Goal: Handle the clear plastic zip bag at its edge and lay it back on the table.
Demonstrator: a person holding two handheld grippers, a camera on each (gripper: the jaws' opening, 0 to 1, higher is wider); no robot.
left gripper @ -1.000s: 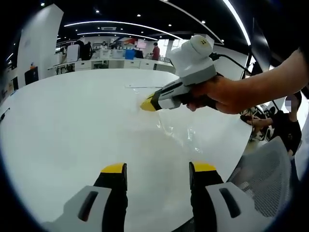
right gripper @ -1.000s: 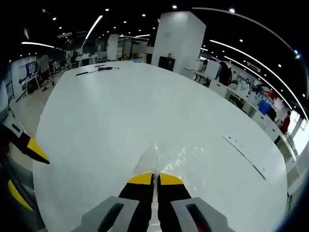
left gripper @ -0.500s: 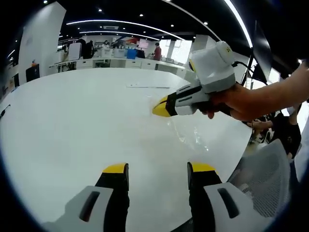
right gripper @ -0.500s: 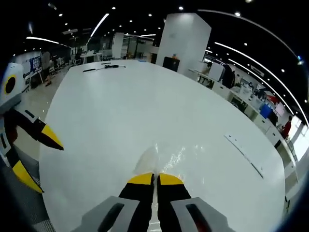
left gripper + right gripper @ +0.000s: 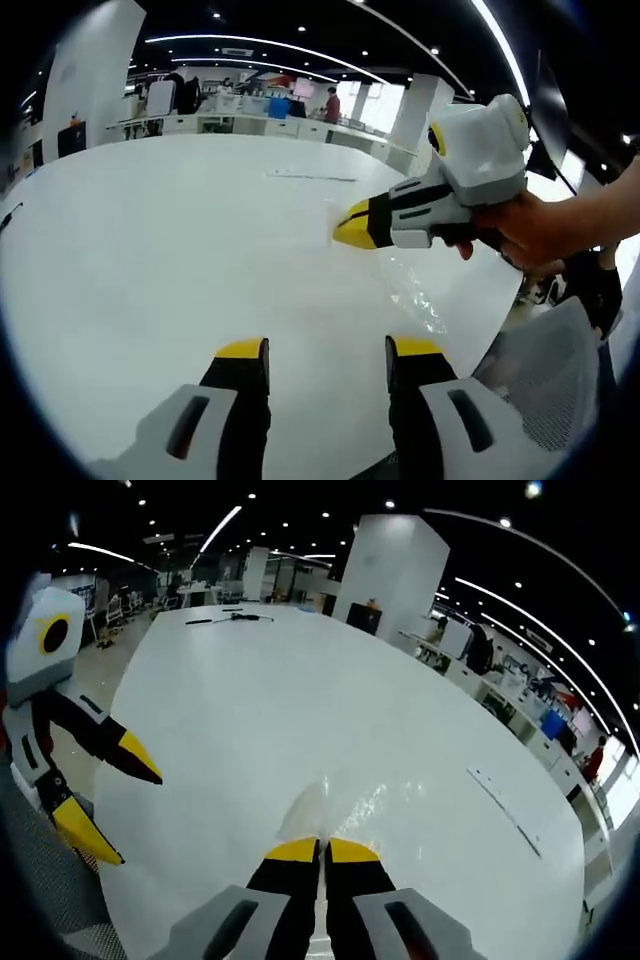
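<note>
White and bare under the ceiling lights of an open office, the big round worktop (image 5: 150, 250) carries the whole job. In the left gripper view the right gripper (image 5: 352, 225) sits at about two o'clock, held by a hand (image 5: 535, 225), its yellow-tipped fingers (image 5: 345, 237) pressed together on the edge of the bag (image 5: 410, 295). From that pinch the clear film trails down toward four o'clock, its long axis running back toward the near rim of the worktop; whether the low end touches the surface cannot be told. In the right gripper view the bag (image 5: 335, 805) shows as a pale glare just past the closed tips at twelve o'clock. The left gripper (image 5: 325, 355) hangs low at six o'clock with its fingers apart and nothing between them; the bag lies up and to its right, near but apart. The right gripper is the one in charge, so laying the bag down likely means lowering along that trailing line, then parting the fingers.
</note>
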